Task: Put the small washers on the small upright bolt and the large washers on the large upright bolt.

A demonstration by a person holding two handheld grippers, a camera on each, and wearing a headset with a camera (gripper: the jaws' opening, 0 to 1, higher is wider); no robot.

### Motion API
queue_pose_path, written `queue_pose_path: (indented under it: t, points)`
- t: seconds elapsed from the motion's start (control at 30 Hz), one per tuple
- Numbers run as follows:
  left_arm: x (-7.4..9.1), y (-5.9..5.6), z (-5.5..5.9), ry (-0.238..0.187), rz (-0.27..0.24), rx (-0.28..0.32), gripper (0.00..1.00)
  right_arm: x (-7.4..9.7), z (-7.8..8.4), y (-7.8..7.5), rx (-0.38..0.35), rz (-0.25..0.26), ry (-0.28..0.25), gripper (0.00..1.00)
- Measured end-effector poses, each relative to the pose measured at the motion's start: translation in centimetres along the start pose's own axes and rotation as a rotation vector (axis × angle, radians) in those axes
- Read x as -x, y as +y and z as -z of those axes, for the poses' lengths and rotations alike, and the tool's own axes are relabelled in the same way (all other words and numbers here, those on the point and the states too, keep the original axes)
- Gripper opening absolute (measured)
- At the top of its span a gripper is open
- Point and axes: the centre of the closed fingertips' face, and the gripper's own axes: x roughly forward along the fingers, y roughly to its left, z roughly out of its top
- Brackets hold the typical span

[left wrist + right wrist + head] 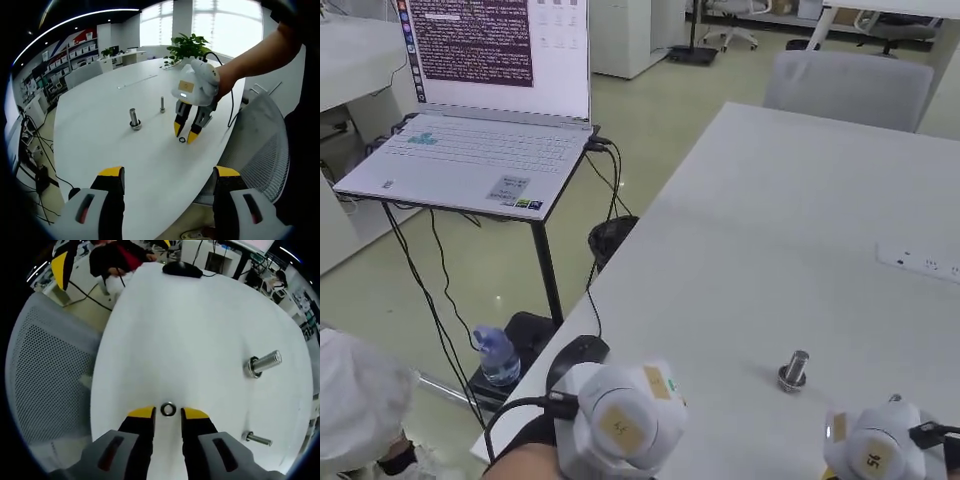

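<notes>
R tool [168, 413] spread, tips straddling a washer [168, 409] flat on the table [165, 340], apart from large bolt [262, 364] and small bolt [257, 439] — thin ring may skid or flip out as jaws close; L tool [169, 172] wide open.

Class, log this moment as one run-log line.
left gripper: open, holding nothing | right gripper: open, tips straddling washer on table | large bolt, small bolt: upright, washer not yet on either
</notes>
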Motion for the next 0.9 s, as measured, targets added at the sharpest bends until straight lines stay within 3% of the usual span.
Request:
queue_pose_path:
  t: [0.6, 0.9]
  points:
    - [-0.01, 0.06, -0.23, -0.008, 0.005, -0.002, 0.68, -0.12, -0.06, -0.1, 0.008, 0.008, 0.053, 0.14]
    - [-0.09, -0.17, -0.31, -0.004, 0.01, -0.009, 0.68, -0.08, -0.01, -0.06, -0.058, 0.006, 0.027, 0.13]
